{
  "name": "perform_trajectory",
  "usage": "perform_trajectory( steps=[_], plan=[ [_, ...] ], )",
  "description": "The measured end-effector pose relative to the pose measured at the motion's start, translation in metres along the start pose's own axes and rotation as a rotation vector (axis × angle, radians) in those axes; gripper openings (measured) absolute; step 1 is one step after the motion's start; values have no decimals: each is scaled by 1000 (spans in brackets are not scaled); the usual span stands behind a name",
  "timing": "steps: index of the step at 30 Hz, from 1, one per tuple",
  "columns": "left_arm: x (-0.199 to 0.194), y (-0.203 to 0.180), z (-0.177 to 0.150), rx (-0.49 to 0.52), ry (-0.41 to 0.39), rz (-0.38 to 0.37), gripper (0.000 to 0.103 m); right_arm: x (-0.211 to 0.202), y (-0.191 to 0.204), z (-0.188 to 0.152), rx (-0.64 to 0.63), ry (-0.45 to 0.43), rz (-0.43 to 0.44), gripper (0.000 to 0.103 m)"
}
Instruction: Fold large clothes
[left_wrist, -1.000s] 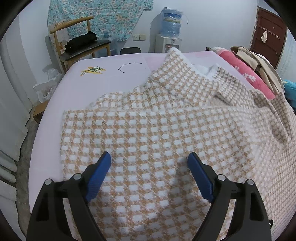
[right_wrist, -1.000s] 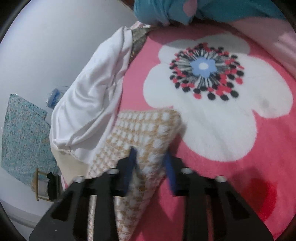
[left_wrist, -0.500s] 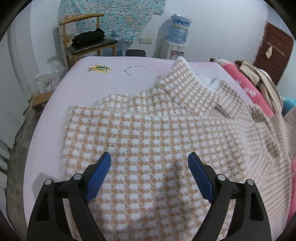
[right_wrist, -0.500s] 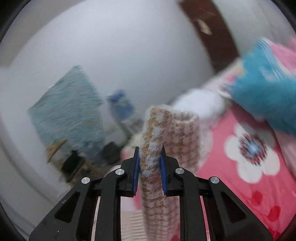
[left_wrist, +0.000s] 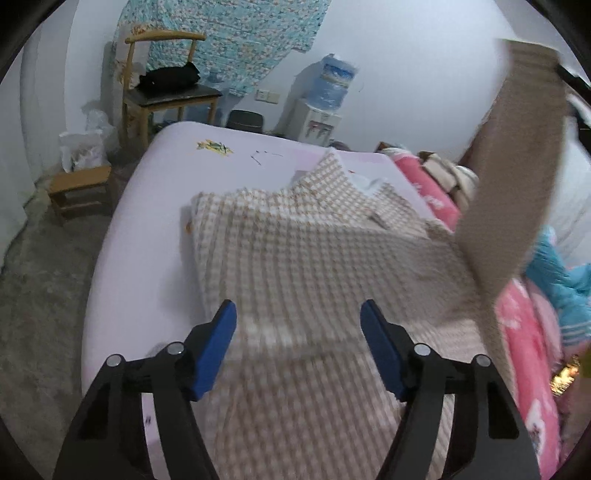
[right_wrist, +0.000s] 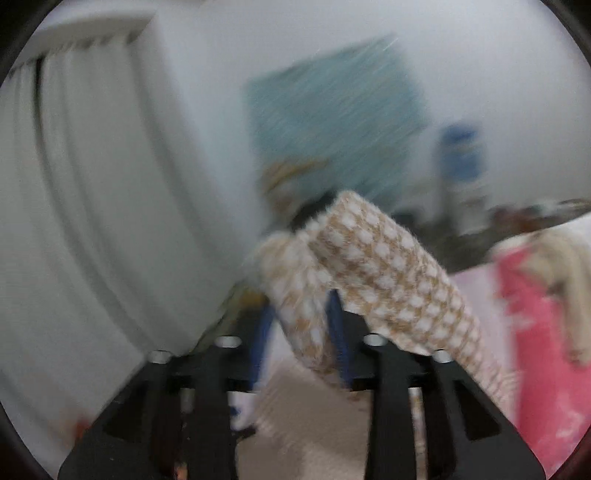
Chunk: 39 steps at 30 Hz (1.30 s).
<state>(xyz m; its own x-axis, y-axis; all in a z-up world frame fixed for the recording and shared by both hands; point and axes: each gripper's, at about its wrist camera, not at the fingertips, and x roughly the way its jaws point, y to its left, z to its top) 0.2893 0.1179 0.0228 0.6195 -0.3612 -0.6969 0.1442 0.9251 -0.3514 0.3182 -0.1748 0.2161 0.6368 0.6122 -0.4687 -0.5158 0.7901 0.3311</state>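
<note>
A tan and white houndstooth garment (left_wrist: 314, 251) lies spread on the pale pink bed (left_wrist: 147, 240). My left gripper (left_wrist: 298, 332) hovers over its near part with the jaws closing, still wide apart and with nothing pinched between them. One sleeve (left_wrist: 517, 166) is raised high at the right in the left wrist view. In the blurred right wrist view that sleeve (right_wrist: 388, 269) drapes over and between the blue fingers (right_wrist: 334, 332) of my right gripper (right_wrist: 299, 332). Its jaws are opening, and a gap shows beside the cloth at the left pad.
A wooden chair (left_wrist: 170, 92) with a black bag, a water dispenser (left_wrist: 328, 103) and a small stool (left_wrist: 79, 188) stand beyond and left of the bed. A pink floral blanket (left_wrist: 524, 350), piled clothes (left_wrist: 443, 173) and a teal cloth (left_wrist: 554, 277) line the right side.
The right gripper swung up off the pink blanket and across the bed with the sleeve, rolling upright, then loosened its pinch. The left gripper drew back and rose, its jaws narrowing a little.
</note>
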Motion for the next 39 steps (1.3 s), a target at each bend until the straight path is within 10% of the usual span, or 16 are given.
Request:
perform_trajectory(
  steps=[7,13,20,26,32,39],
  plan=[
    [-16,6,-20,38,33,-74,65,53,3,-37,-20,167,40,68],
    [7,15,6,-3,14,-91,63,30,-102,-51,98,153,-201,69],
    [75,31,48,-36,74,57,58,29,-220,-96,277,229,-454,68],
    [103,39,54,-56,140,128,50,48,-290,-127,489,266,-369,47],
    [104,27,50,-5,130,147,18,59,-291,-128,459,289,-344,10],
    [71,10,54,61,60,150,7,51,-276,-125,363,247,-376,8]
  ],
)
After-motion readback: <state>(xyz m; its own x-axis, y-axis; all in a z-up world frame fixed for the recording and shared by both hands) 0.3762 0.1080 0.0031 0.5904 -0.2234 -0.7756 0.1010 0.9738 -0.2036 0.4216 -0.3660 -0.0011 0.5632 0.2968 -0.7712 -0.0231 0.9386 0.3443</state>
